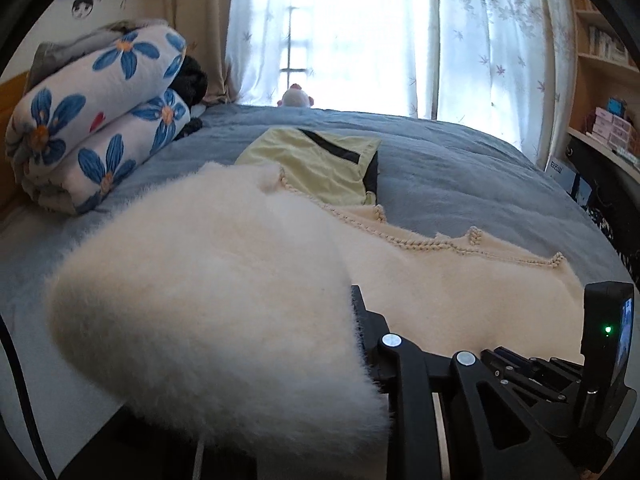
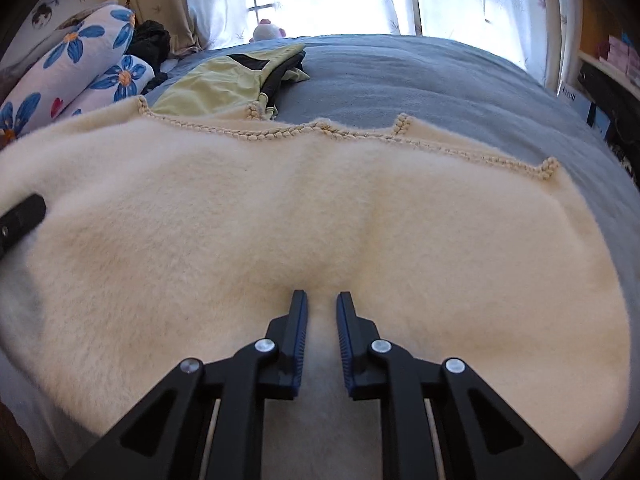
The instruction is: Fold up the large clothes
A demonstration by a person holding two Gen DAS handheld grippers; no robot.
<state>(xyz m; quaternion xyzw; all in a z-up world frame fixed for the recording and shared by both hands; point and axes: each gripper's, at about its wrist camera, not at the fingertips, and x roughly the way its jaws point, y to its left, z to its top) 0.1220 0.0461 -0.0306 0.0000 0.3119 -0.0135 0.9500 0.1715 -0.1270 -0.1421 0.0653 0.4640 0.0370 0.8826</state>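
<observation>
left tongs (image 1: 360, 320): pinching lifted fold of fluffy cream knit garment (image 2: 304, 208) | right tongs (image 2: 322, 300): pinching garment's near edge | grey-blue bed (image 2: 420, 76)

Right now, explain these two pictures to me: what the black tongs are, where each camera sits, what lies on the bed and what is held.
A person holds a two-finger gripper in each hand; a fisheye camera on each looks along its fingers. In the left view, the left gripper has pinched a lifted fold of the cream sweater, which hides its tips. In the right view, the right gripper pinches the sweater near its edge. The sweater lies on a blue bed, beside a yellow-green garment and a flowered quilt.
</observation>
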